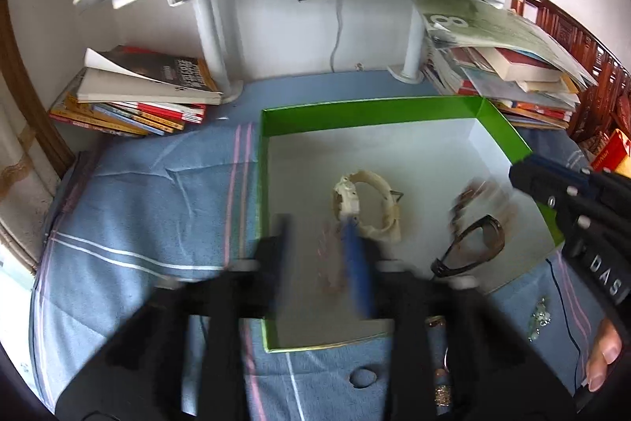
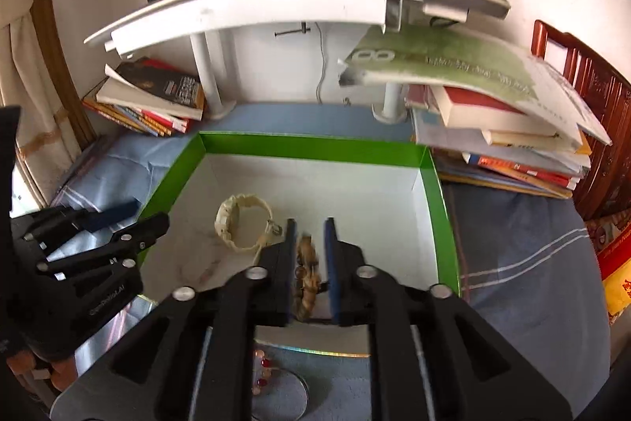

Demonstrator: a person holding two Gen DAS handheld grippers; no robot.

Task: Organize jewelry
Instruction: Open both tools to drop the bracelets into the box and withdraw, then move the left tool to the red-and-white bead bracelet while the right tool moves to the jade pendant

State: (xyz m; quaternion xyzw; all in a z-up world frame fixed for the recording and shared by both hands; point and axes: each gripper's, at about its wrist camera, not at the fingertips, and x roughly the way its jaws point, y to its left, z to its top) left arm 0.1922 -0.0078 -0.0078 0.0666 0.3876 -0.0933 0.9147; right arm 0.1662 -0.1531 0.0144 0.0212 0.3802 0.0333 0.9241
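Roughly midway, by the look of it. Left wrist view: green-walled box (image 1: 370,115) sits on the blue cloth (image 1: 150,192), white floor showing. Inside lie a cream watch (image 1: 368,204), dark sunglasses (image 1: 471,243) near the right wall, and a blurred brown bracelet (image 1: 471,198) just above the sunglasses. Left gripper (image 1: 323,247) hangs over the box's near-left part, jaws spread, nothing solid between them; a faint pinkish smear below may be another piece, too blurred to name. Outside the box, on the cloth: a small sparkly piece (image 1: 539,318) at lower right, and a tube-like item with gold trim (image 1: 439,362) at the near edge. Right gripper (image 1: 552,188) enters from the right, over the box wall.

Right wrist view: the jaws of the right gripper stand close either side of the brown bracelet; contact with the pads is not clear, so I cannot tell whether it is pinched or just released. Bracelet hangs or lies over the box floor, right of the watch. Below the near wall, red and pale beads (image 2: 262,377) rest on a round disc (image 2: 282,397), outside the box.

Judgement: three items placed, at least three left out.
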